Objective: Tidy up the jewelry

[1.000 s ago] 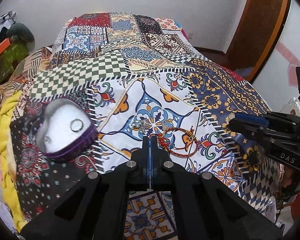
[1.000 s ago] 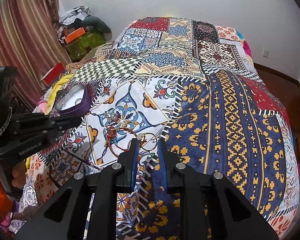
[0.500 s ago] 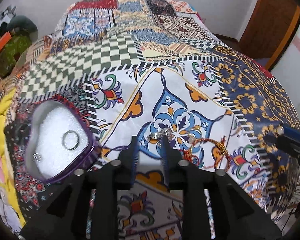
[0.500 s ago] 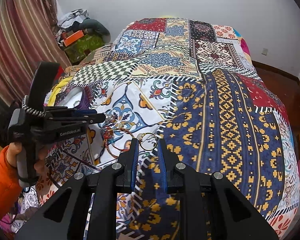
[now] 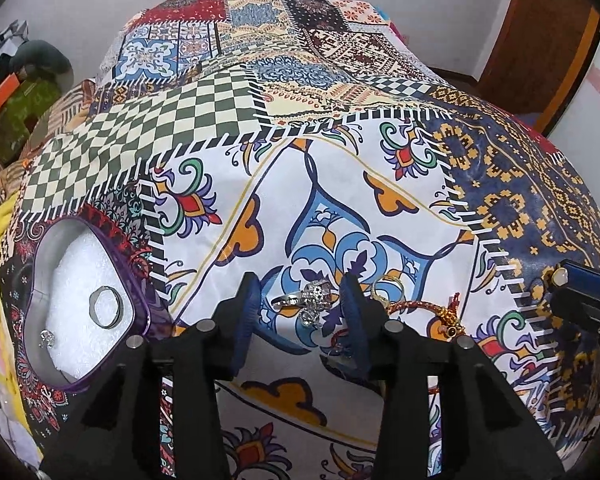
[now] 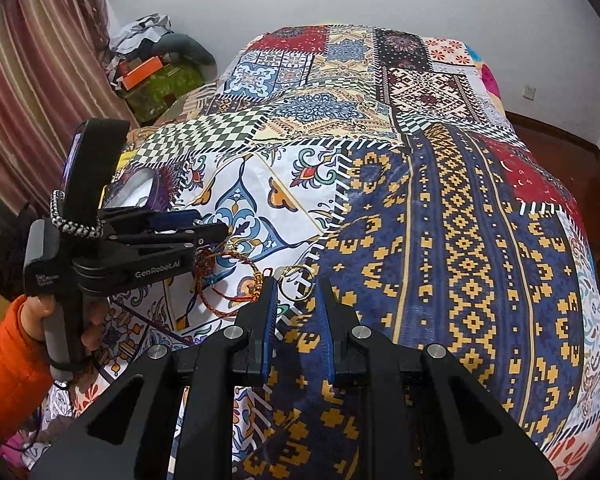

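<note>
- Setting: bedroom, white walls; bed covered by a patchwork bedspread (image 5: pixel 228 128) of checks, florals and navy-and-yellow geometric panels. A wooden door frame stands far right in the left wrist view. Striped curtain (image 6: pixel 32 92) at left and a heap of bags and boxes (image 6: pixel 156 68) at far left in the right wrist view.
- Container: heart-shaped purple tin (image 5: pixel 140 280), open, white-lined, at left on the bedspread. It holds a plain silver band (image 5: pixel 106 309) and a small sparkly piece (image 5: pixel 46 337), type unclear.
- Loose stock, near centre of the white floral panel: silver stone-set ring cluster (image 5: pixel 312 300); gold ring (image 5: pixel 388 286) just right of it; red-and-gold cord bracelet (image 6: pixel 228 280) further right; thin gold hoop (image 6: pixel 296 282) at the panel's right edge.
- Left gripper (image 5: pixel 298 306): jaws spread wide, straddling the ring cluster, nothing gripped.
- Right gripper (image 6: pixel 296 308): jaws parted, empty, the gold hoop just beyond the tips.
- Person: orange sleeve (image 6: pixel 8 356) at near left, hand on the left gripper's handle.
- Step judged in hand: picking up the ring cluster for the tin.
- Handling advice: lower until the pads meet the cloth, close across the ring band, avoid pinching fabric or catching the gold ring, then lift straight.
</note>
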### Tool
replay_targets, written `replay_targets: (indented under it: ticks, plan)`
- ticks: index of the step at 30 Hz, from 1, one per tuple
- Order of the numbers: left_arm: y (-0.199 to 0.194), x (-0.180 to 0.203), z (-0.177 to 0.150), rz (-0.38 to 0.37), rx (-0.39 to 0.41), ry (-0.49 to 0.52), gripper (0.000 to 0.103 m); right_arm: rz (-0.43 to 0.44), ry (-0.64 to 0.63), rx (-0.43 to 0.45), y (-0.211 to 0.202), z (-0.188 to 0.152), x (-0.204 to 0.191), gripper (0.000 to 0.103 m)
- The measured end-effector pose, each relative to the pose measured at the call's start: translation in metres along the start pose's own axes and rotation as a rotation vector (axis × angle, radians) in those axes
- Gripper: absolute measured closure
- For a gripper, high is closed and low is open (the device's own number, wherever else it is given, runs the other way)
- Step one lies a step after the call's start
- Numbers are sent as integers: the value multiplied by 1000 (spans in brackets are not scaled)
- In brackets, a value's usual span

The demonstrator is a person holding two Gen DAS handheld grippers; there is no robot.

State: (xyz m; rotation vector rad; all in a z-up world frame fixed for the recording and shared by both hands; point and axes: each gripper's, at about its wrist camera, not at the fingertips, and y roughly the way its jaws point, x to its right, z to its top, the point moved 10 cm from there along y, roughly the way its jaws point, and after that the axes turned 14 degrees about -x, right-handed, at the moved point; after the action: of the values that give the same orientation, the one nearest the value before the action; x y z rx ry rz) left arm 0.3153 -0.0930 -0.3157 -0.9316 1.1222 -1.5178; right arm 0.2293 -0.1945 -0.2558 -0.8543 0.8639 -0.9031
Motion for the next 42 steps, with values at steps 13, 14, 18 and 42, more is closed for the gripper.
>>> replay_targets:
  ticks: [13,14,18,42]
  plan:
    - [-54,-16,-5,-33,98,-29,73,4,-29,40,-14,16,-24,86]
    - [-64,-20,-7,-32,117,-34,73,5,-37,46,-16,19,-29,86]
    - [-95,-34,-11,-22,177,-49,73,11,-74,71,-22,30,-50,86]
    - [-154,-134,-42,15,302,-184,73,72,-274,44,29,81,-171,86]
